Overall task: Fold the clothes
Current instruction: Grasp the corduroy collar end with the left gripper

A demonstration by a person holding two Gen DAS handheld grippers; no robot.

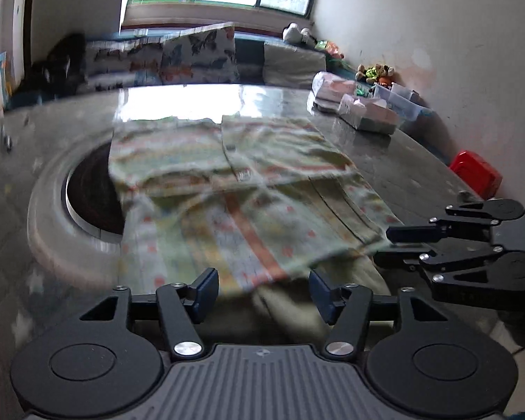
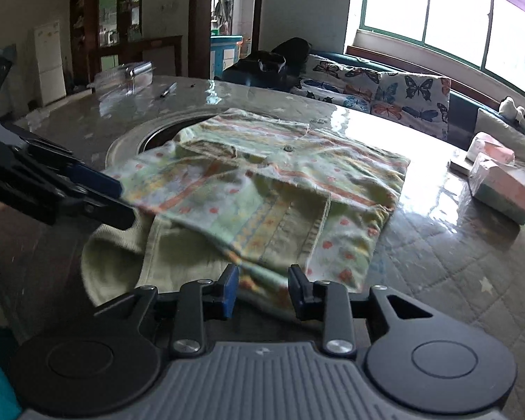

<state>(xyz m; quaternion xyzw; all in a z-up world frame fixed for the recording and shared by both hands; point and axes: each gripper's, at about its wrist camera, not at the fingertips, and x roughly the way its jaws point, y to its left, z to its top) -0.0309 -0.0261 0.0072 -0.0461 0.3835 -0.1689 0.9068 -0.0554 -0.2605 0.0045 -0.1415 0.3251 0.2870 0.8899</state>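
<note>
Your patterned shirt (image 2: 262, 182) lies flat on the glossy table (image 2: 455, 245), part over the round inset, both sides folded in, collar away from you, hem toward you, so its long axis runs straight ahead. Right gripper (image 2: 262, 288) hangs parted at the hem, slightly nearer; left gripper (image 1: 262, 292), also released, sits beside it.

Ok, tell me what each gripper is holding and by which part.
Nothing is clamped. Both the left gripper and right gripper have open jaws at the near edge of the patterned garment.
</note>
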